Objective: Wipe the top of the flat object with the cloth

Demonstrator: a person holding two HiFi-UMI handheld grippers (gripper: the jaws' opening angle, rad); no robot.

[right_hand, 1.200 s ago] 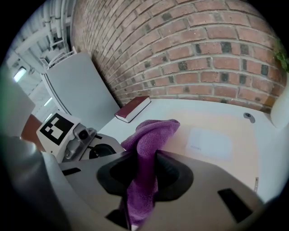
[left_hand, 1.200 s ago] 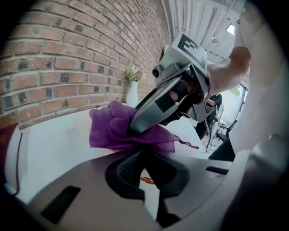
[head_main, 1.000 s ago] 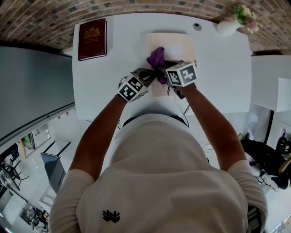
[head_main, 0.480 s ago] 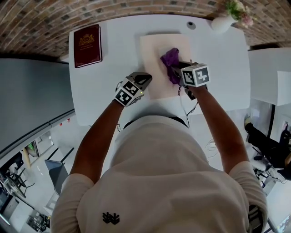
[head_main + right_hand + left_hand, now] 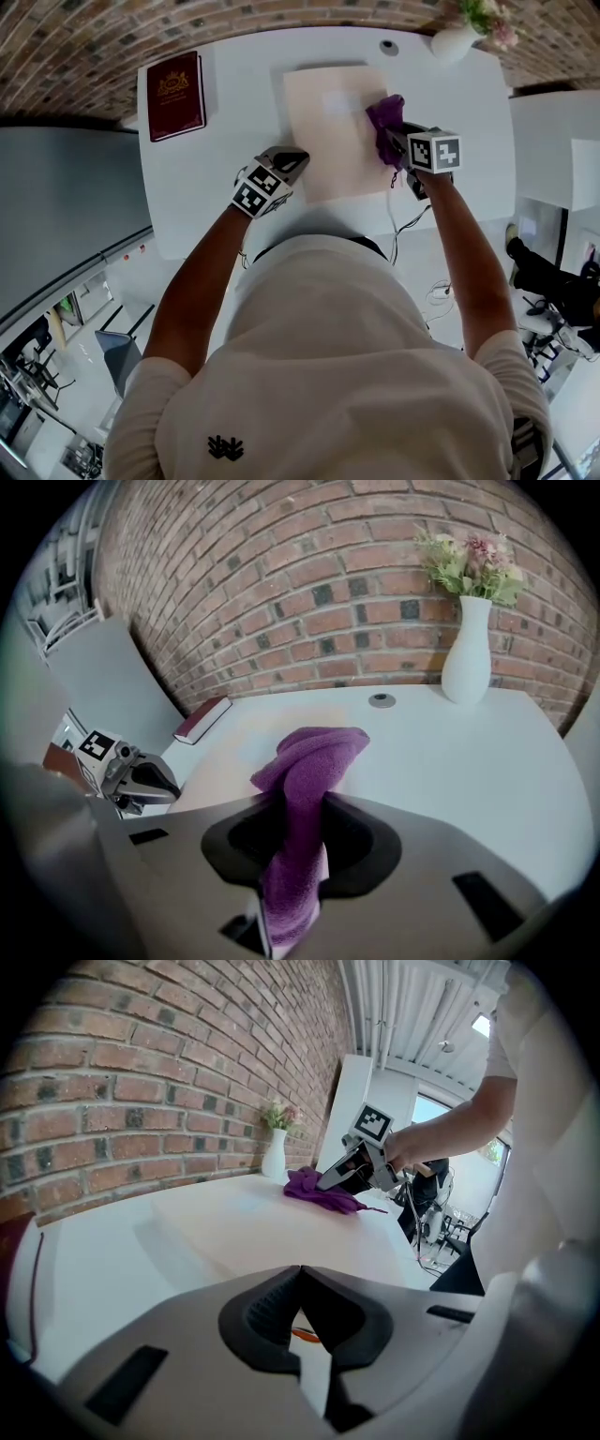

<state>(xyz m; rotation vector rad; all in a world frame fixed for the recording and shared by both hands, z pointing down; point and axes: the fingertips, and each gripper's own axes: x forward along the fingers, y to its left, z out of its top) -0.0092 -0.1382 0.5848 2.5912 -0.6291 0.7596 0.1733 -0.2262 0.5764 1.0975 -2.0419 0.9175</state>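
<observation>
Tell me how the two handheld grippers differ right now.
The right gripper grips the purple cloth; the left gripper has its jaws together on nothing. The right gripper is at the right edge of the flat board, the left gripper at its left edge. Both carry marker cubes.

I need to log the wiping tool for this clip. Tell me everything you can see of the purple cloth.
The purple cloth looks like soft terry or microfibre, plain in colour and bunched into a twisted fold. The right gripper has its jaws shut on one end. The free end humps forward and rests on the beige flat board, near its right edge in the head view. Nothing else touches it.
</observation>
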